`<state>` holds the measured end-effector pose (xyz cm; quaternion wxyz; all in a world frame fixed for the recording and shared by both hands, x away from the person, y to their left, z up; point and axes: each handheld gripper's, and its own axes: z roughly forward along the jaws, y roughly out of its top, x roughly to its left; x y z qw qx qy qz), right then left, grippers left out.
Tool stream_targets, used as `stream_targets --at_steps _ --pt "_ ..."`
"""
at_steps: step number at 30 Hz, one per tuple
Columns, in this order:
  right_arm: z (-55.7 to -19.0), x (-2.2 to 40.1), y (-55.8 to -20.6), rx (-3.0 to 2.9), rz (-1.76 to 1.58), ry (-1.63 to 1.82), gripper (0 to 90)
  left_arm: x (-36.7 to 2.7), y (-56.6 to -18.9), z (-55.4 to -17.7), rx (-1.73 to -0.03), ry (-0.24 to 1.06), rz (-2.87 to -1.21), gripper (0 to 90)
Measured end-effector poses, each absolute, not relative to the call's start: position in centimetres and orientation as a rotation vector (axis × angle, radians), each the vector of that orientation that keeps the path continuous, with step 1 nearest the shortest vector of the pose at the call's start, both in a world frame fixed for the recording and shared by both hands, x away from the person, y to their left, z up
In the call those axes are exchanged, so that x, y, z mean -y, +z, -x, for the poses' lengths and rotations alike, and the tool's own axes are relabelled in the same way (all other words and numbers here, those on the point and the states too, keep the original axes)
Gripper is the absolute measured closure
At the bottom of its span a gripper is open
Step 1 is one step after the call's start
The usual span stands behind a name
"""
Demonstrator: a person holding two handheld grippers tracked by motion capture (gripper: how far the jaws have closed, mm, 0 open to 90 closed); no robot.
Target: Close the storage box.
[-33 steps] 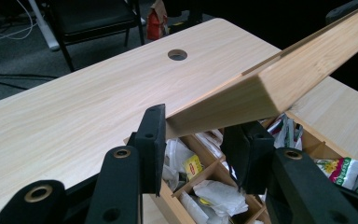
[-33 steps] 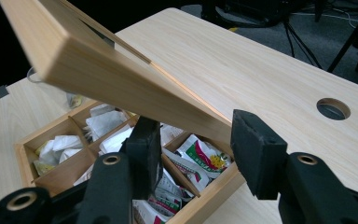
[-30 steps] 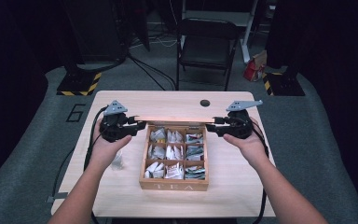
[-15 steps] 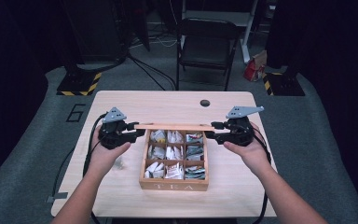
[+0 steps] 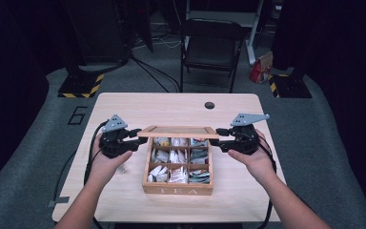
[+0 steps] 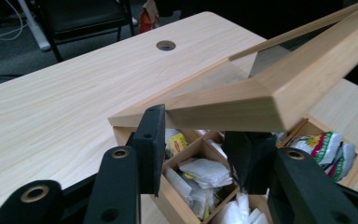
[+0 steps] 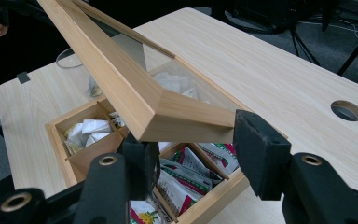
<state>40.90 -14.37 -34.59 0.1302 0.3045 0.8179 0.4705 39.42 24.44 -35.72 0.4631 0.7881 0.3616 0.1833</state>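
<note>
Item: wooden tea box (image 5: 177, 190), nine compartments in three rows, on the light wooden table (image 5: 124, 102), set towards the near edge and roughly midway between its sides. Front wall is lettered "TEA", legible in the high view.

Lid (image 5: 178, 131): wooden frame with clear pane, raised along its free edge above the box, one gripper at each end.

Left gripper (image 5: 139, 138): in the left gripper view (image 6: 198, 154) its jaws bracket the lid's corner (image 6: 242, 105), one pad against the frame's outer side, the other beneath the frame. The jaws have just been opening, with the corner between them; whether the pads still press cannot be told.

Right gripper (image 5: 220, 137): in the right gripper view (image 7: 200, 156) its jaws stand part-way apart about the lid's other corner (image 7: 177, 114), one pad at the end face, the other under the frame. They have just been opening slightly; firmness of grip cannot be told.

High view: shows both hands, the grey three-cornered plates, trailing cables, the "6" marked on the floor (image 5: 77, 114), a black folding chair (image 5: 211, 47), and the round cable hole (image 5: 209, 105) in the table.

Gripper views: show the contents close up, namely white paper tea sachets (image 6: 200, 170) and packets printed in green and red (image 7: 186, 179) or with yellow flowers (image 6: 314, 142). Their print is too small to read.
</note>
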Motion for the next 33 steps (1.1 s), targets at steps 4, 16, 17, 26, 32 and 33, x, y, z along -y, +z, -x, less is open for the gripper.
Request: stream_targets --at_steps 4,16,17,26,32,33 --pt "-40.8 14.4 -34.7 -2.372 -0.886 1.369 50.5 -24.2 -35.6 -38.7 -0.876 0.483 -1.965 53.3" --pt "-40.2 14.4 -35.3 -2.365 -0.884 1.371 49.8 -24.2 -34.6 -36.9 -0.851 0.503 -1.959 54.5" --pt "-40.2 14.4 -35.3 -2.365 -0.882 1.373 49.8 -24.2 -34.6 -36.9 -0.851 0.503 -1.959 55.1" --pt "-39.9 14.5 -35.7 -2.365 -0.885 1.379 49.6 -24.4 -35.0 -36.7 -0.86 0.499 -1.95 59.3" --pt "-39.7 14.5 -35.9 -2.365 -0.882 1.384 49.5 -24.5 -35.2 -36.6 -0.855 0.498 -1.952 59.5" --pt "-39.7 14.6 -35.9 -2.365 -0.884 1.386 49.5 -24.4 -35.2 -36.5 -0.855 0.501 -1.949 59.5"
